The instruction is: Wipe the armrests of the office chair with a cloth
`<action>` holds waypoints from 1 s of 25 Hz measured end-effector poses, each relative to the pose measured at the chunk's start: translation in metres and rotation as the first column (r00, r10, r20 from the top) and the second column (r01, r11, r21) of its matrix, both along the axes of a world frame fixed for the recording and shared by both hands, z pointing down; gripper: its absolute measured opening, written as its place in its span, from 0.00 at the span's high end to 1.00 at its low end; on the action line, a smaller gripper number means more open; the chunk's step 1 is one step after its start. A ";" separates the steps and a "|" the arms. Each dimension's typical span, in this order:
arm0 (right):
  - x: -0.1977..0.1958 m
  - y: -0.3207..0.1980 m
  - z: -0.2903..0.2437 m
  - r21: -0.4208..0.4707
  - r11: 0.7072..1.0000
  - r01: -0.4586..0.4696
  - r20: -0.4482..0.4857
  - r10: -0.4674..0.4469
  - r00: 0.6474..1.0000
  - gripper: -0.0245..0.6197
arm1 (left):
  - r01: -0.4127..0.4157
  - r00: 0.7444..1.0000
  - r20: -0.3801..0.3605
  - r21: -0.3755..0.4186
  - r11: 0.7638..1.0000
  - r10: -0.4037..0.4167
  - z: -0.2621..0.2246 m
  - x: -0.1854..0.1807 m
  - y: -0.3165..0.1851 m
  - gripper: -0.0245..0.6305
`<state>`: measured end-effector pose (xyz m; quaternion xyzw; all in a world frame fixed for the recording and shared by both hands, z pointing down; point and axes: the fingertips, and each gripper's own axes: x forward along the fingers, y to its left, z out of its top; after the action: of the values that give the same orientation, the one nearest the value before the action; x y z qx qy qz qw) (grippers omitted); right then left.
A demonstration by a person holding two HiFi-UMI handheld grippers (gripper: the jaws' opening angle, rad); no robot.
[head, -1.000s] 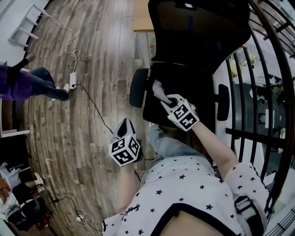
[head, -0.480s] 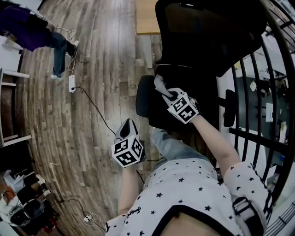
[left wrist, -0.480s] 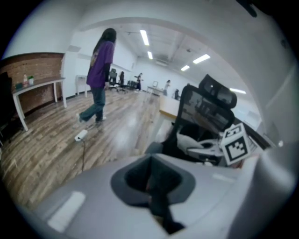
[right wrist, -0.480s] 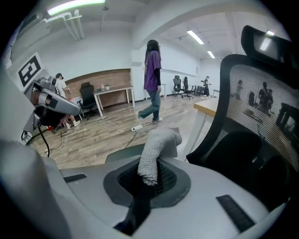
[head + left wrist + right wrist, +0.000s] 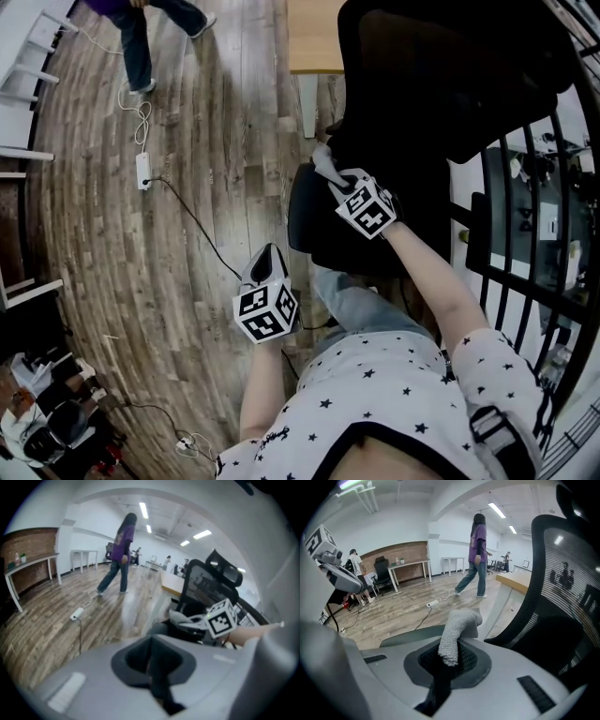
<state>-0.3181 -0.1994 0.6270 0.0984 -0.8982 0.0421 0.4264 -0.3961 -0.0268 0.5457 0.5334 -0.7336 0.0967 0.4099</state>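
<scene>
Grey knitted cloth (image 5: 322, 161), head view: held at the tip of the right gripper (image 5: 332, 178), above the rear end of the black padded armrest (image 5: 302, 214) on the view's left side of the black mesh office chair (image 5: 441, 84). Contact with the pad cannot be confirmed. Left gripper (image 5: 267, 258) hangs well apart from the chair, over the wooden plank floor (image 5: 187, 141).

Left gripper view: fingers together, nothing between them.

Right gripper view: fingers clamped on the cloth, which folds over above them.
</scene>
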 end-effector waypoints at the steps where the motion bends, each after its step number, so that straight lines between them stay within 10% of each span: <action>1: -0.004 -0.004 0.003 0.001 1.000 -0.002 -0.006 0.002 1.000 0.92 | -0.003 1.000 -0.002 -0.002 1.000 0.003 0.002 -0.003 -0.003 0.96; 25: -0.036 -0.021 0.067 -0.065 0.997 -0.035 -0.149 0.025 0.989 0.92 | -0.083 0.996 -0.025 -0.038 0.996 0.082 0.017 -0.012 -0.027 0.96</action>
<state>-0.3537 -0.2207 0.6937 0.1001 -0.8605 0.0715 0.4943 -0.4079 -0.0537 0.5630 0.5561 -0.7042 0.1216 0.4244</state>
